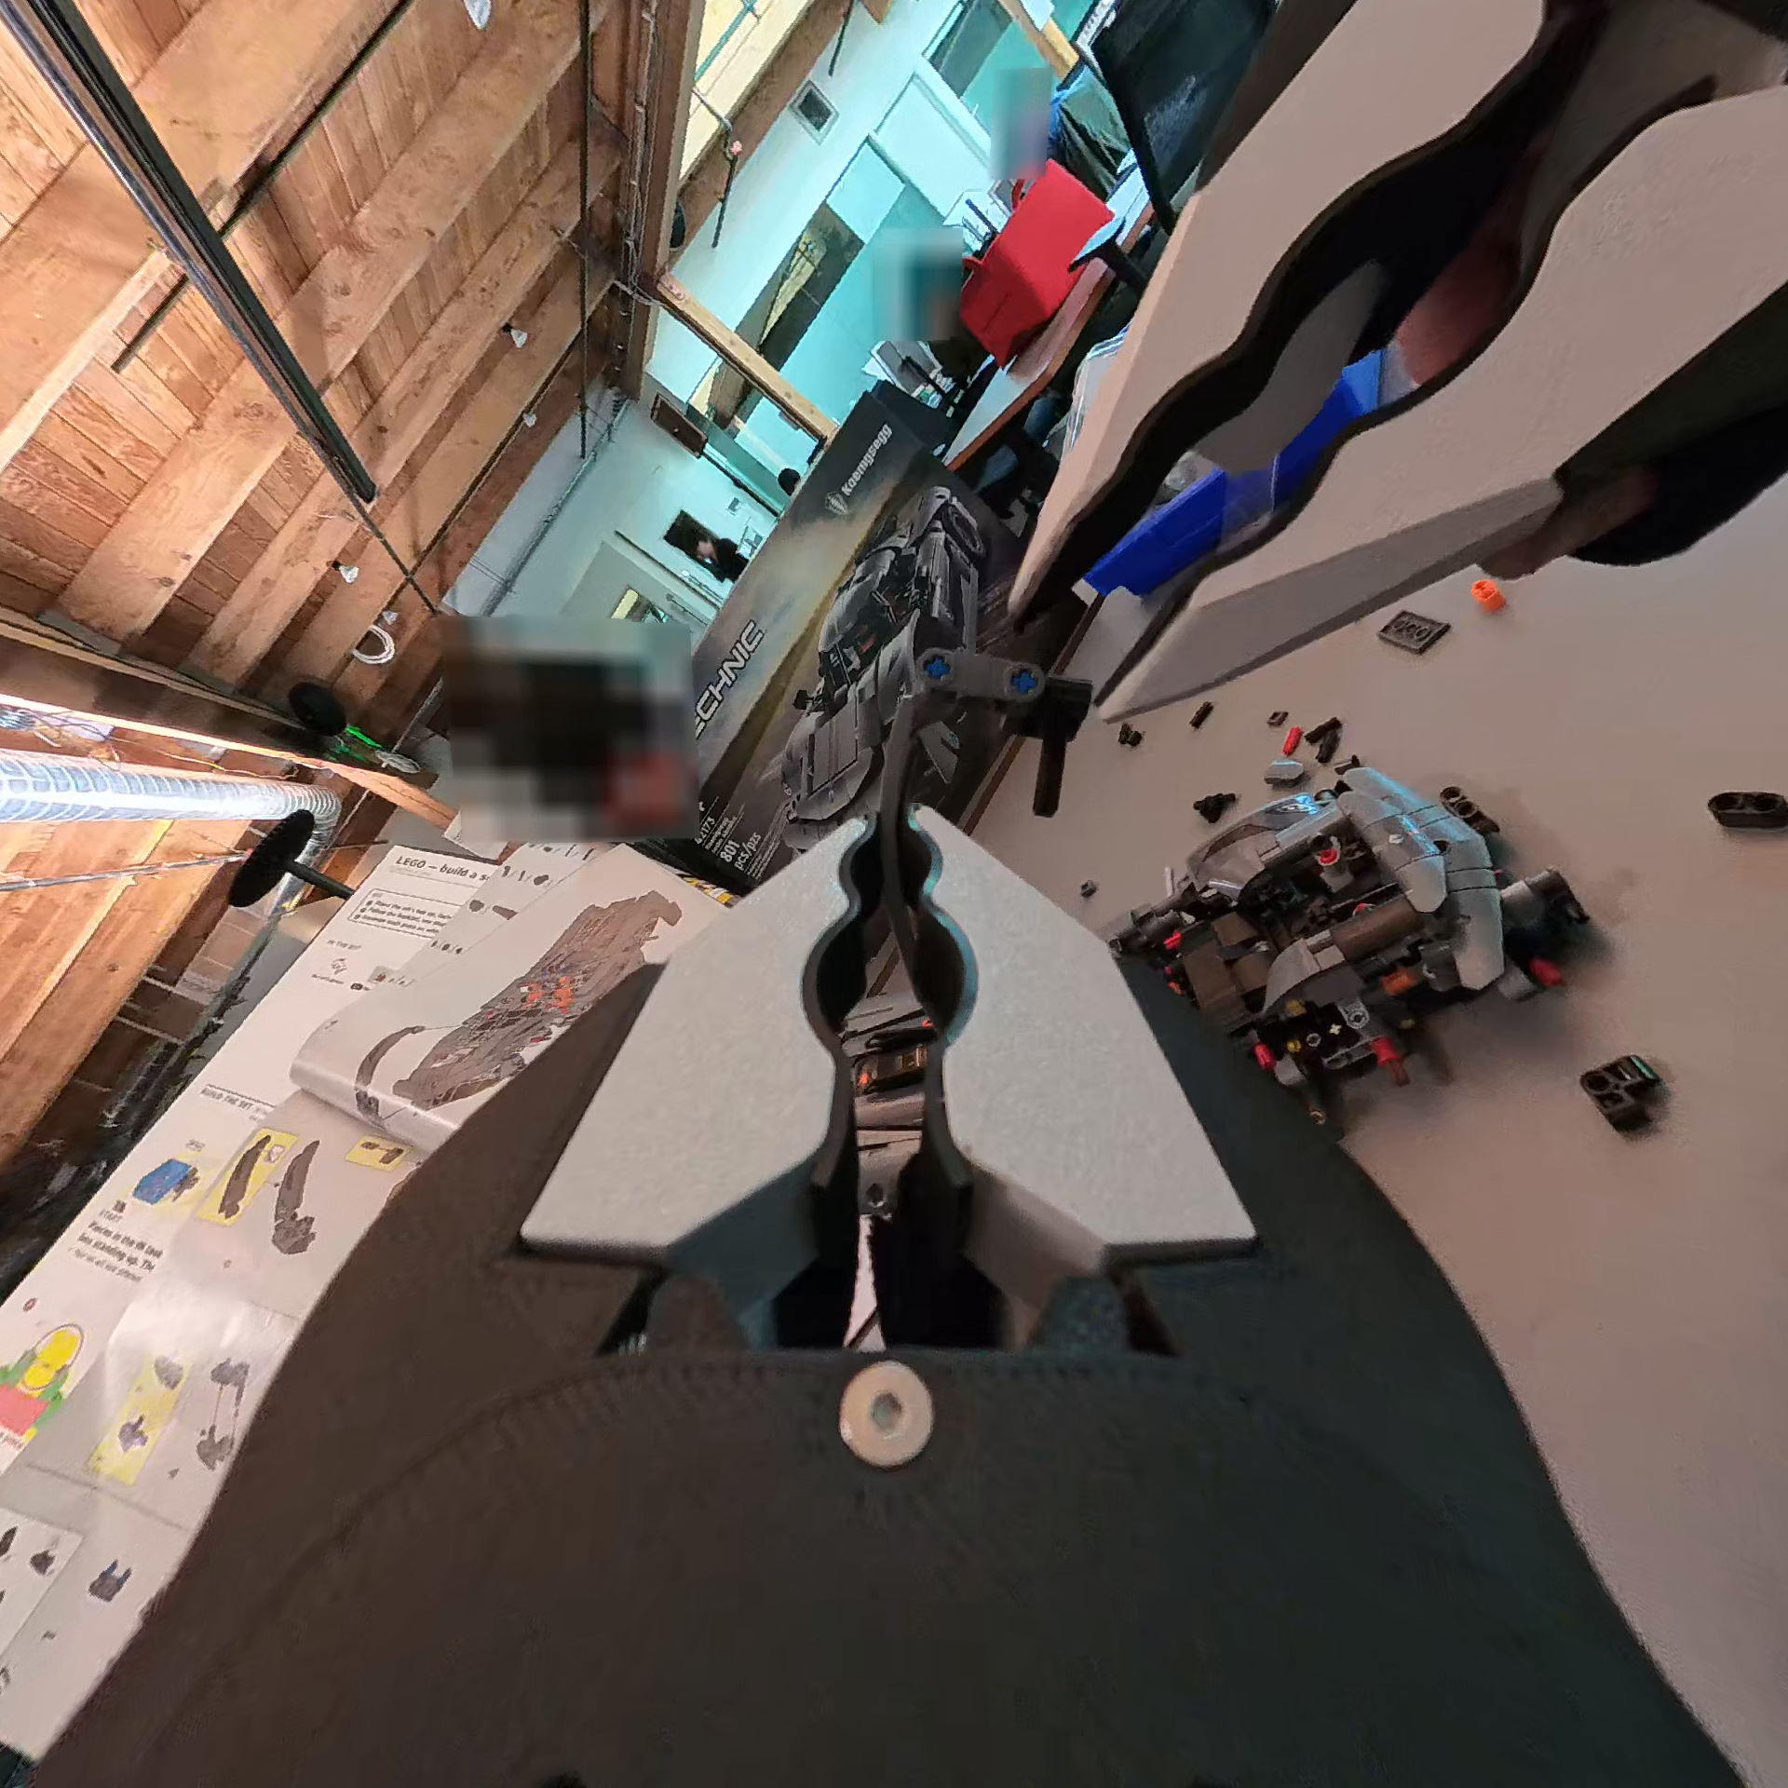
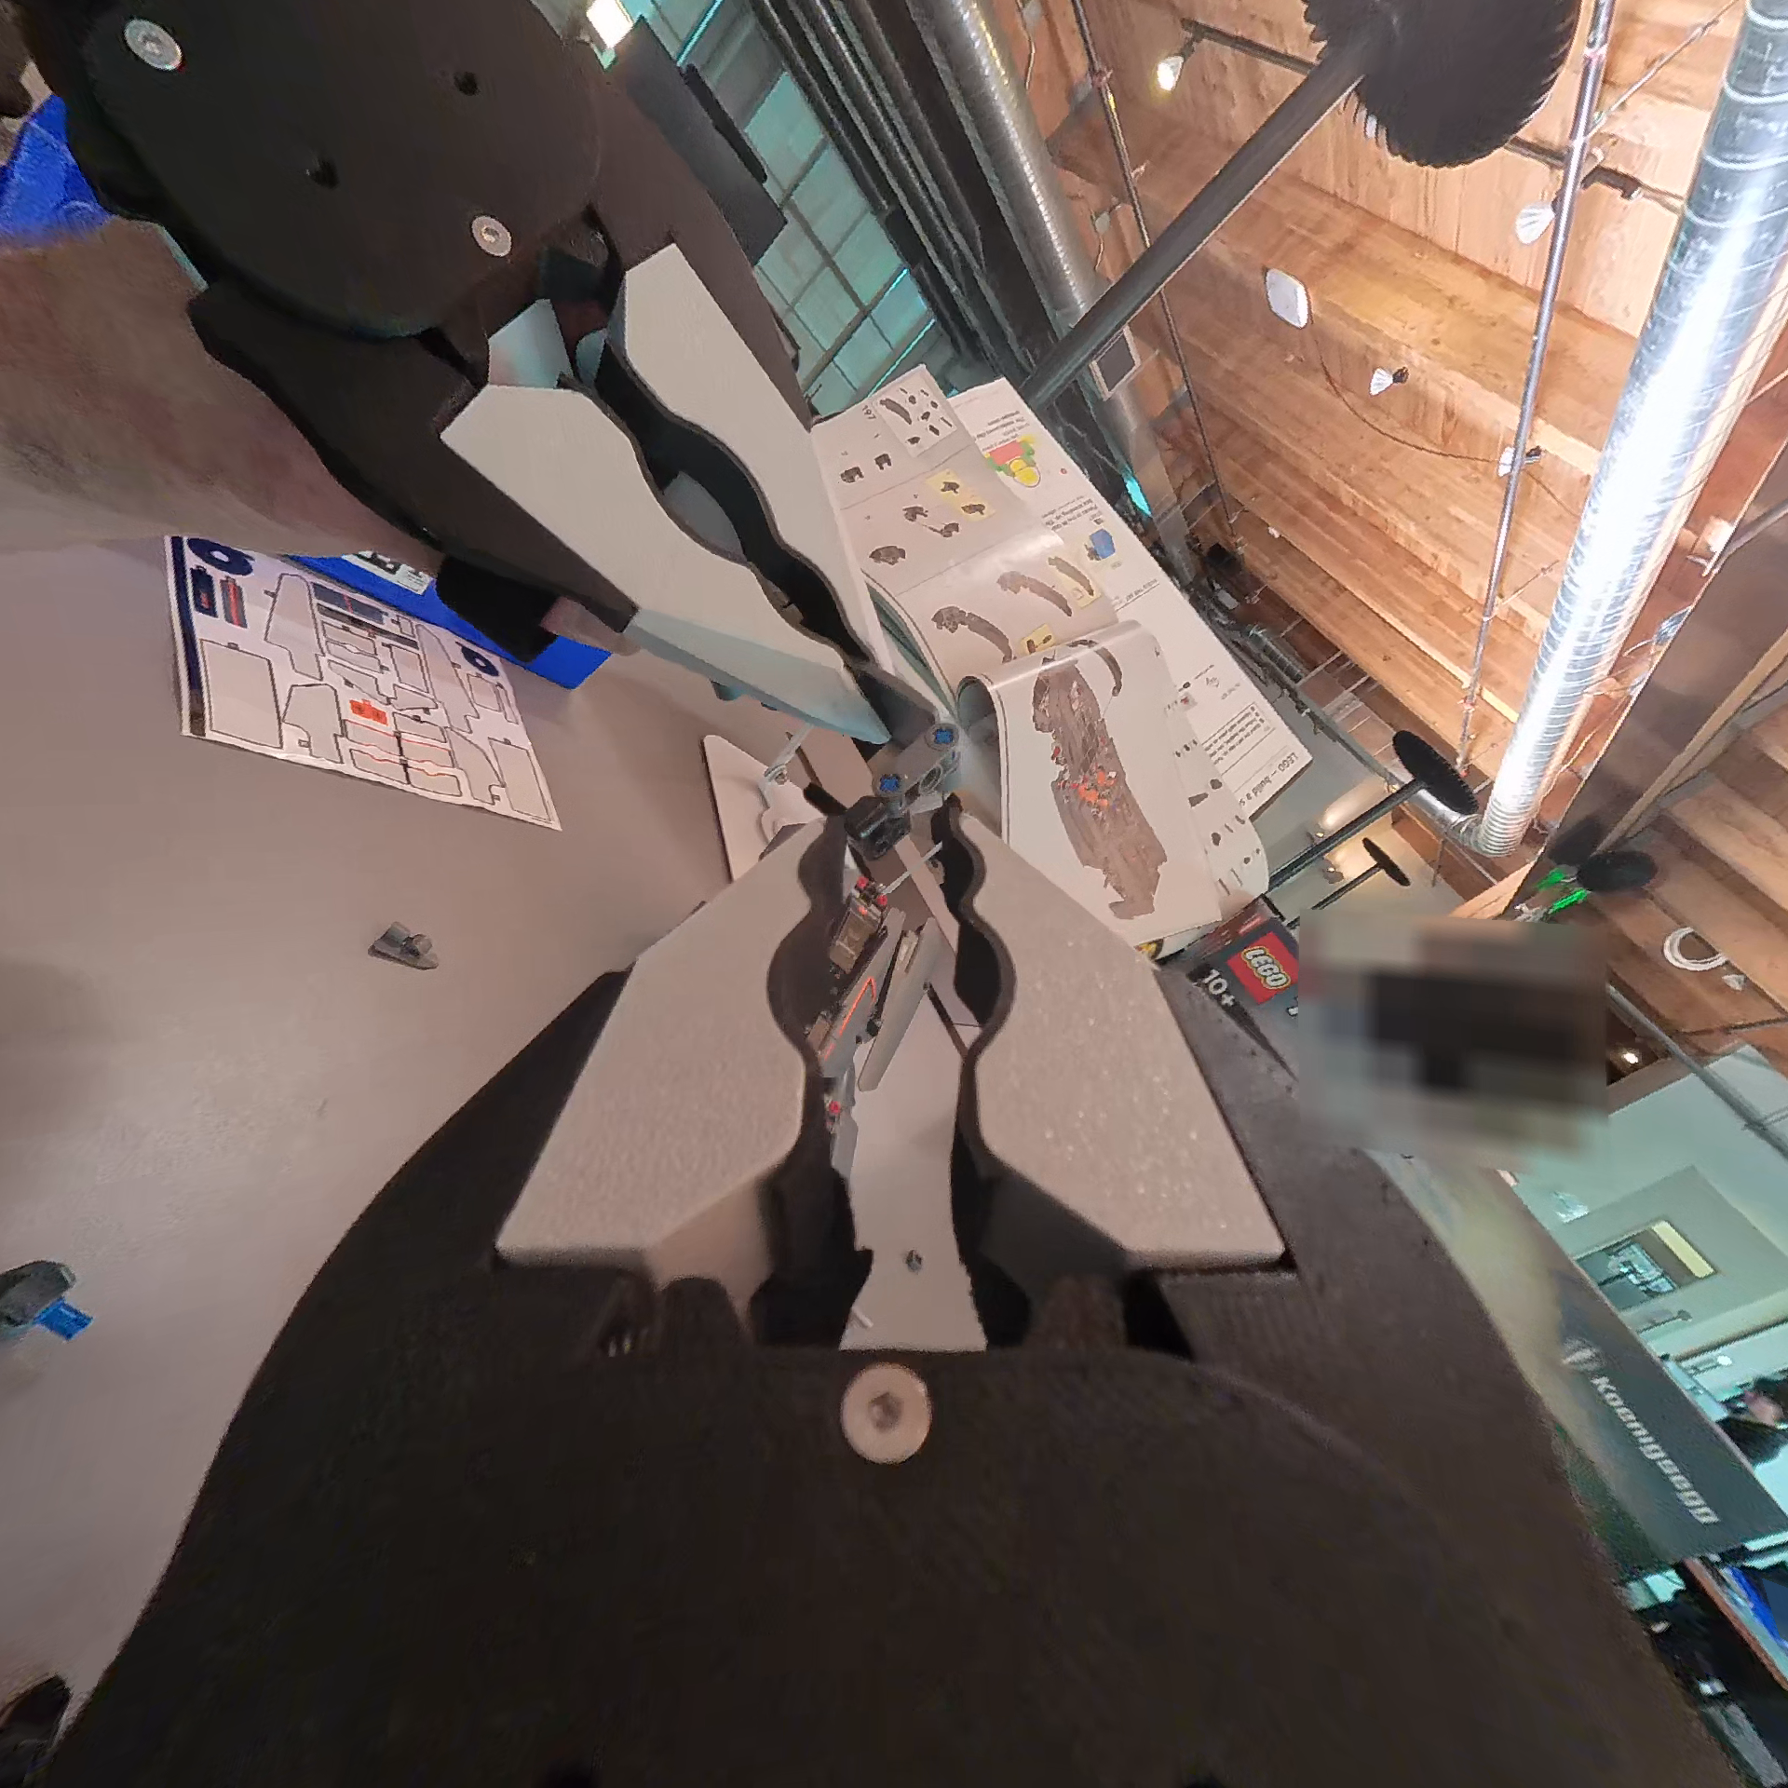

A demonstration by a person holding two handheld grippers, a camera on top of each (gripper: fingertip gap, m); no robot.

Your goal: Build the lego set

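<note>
grippers (image 1: pixel 895 822) (image 2: pixel 895 822) pinching lego parts (image 1: pixel 977 677) (boxed set (image 1: pixel 851 619) behind)

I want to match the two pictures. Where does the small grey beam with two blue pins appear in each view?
Left wrist view: the grey beam with blue pins sits above centre, on a dark strip beyond the left gripper.
Right wrist view: it is near centre, just beyond the right gripper.
Shared landmark: the open instruction booklet.

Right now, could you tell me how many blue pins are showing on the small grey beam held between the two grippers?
2: one blue pin at the beam's left end, the other blue pin near its right end, in the left wrist view. Any on the far side would be hidden.
</note>
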